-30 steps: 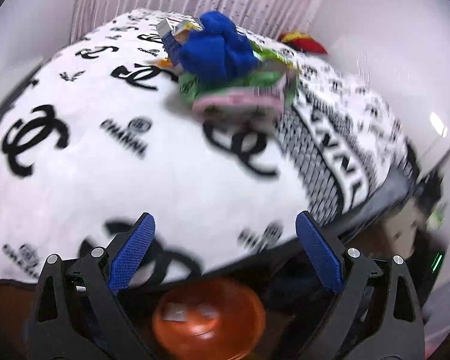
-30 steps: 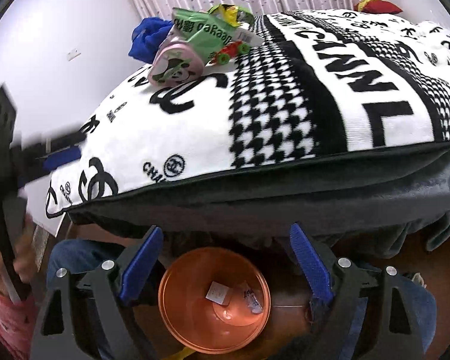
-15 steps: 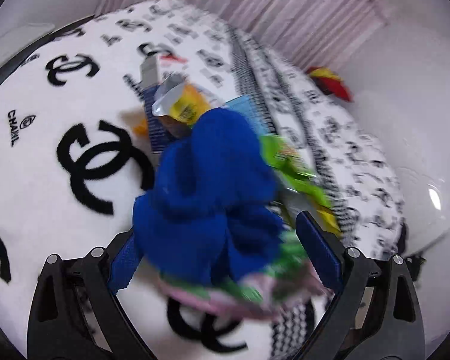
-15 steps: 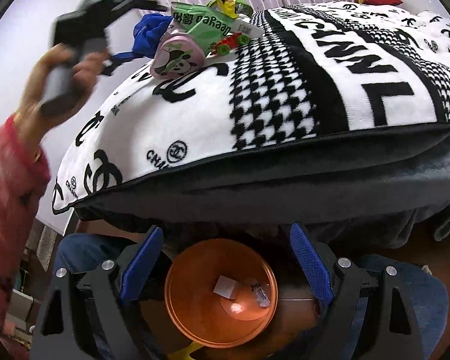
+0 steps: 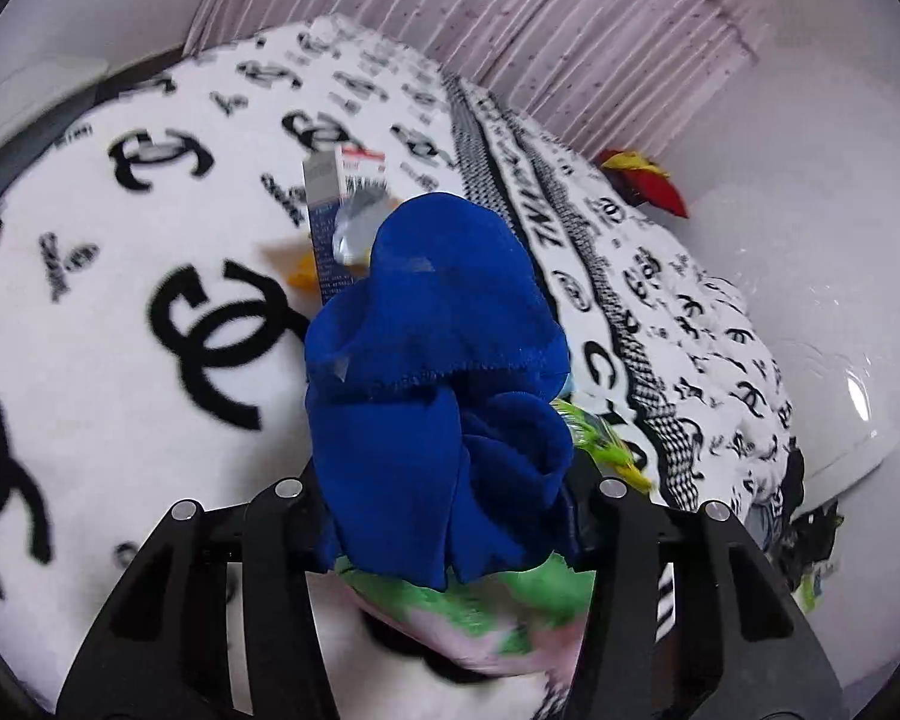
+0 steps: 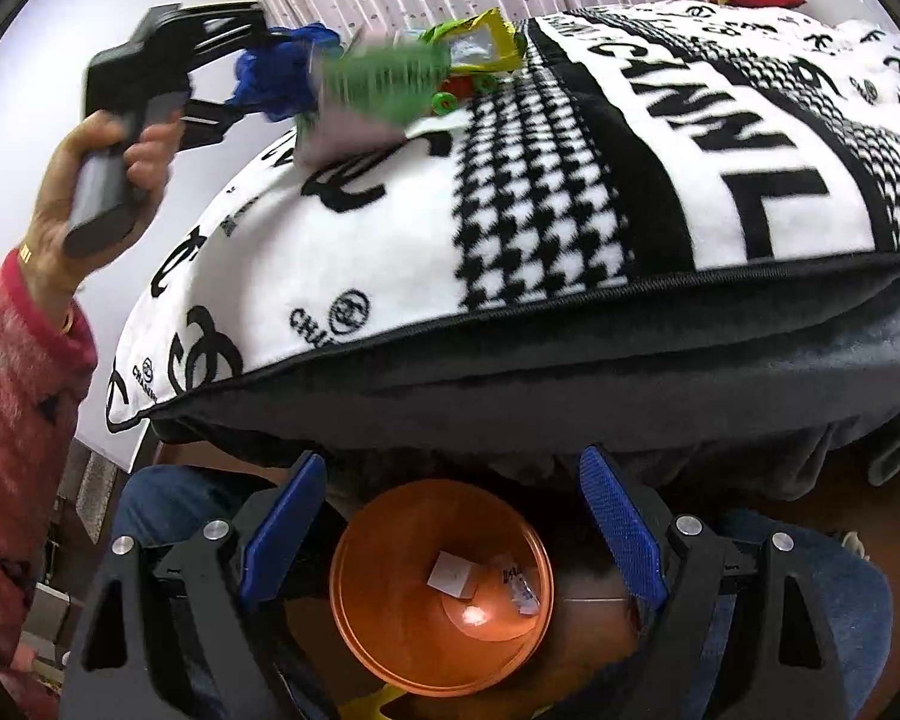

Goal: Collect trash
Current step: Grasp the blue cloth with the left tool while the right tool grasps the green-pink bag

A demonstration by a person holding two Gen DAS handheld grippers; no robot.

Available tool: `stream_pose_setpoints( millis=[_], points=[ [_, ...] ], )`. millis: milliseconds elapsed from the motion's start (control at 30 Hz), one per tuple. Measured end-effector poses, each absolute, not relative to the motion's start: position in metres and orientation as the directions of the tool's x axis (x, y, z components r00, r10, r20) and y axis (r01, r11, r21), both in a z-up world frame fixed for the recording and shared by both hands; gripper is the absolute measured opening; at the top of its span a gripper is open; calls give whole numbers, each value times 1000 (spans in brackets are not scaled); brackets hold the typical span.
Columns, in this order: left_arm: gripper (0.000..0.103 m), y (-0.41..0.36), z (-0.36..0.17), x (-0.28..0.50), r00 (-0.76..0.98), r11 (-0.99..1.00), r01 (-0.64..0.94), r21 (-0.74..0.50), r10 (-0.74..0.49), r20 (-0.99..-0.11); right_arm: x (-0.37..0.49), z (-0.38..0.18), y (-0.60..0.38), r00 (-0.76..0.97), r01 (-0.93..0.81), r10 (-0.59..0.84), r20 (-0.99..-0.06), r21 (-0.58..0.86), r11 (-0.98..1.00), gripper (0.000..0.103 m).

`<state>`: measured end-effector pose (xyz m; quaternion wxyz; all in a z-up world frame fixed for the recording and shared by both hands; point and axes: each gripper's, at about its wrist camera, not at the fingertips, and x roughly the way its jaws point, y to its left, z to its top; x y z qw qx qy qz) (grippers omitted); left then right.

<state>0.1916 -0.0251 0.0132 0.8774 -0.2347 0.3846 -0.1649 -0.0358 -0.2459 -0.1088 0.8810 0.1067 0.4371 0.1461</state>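
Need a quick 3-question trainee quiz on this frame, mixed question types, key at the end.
1. True or false: the left tongs are closed on the blue cloth.
2. Where is the orange bin? A) on the blanket B) on the floor below the right tongs C) by the curtain
3. Fill in: the right tongs are ____ and hold nothing.

Key: 1 true; the left tongs have just been closing, with the cloth between them. 2 B. 3 open.
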Motion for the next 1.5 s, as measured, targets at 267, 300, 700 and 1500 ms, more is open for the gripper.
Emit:
stream_pose_setpoints(
  millis=[267,300,700,1500],
  points=[
    [49,12,32,120,729,867,176,-466,-432,-530,-25,-81,-228,611,-208,330,-720,256,944,85],
    [49,18,33,110,738,874,175,-454,-422,-527,-21,-74,-226,624,-216,326,-710,244,945,85],
    [49,68,6,24,766,876,152,-458,-398,-505,92,-40,-222,578,-190,490,-653,476,859,91],
    [49,72,-18,2,731,875,139,-464,-407,-548,109,-33,-221,587,-122,424,-689,442,889,21]
  ],
)
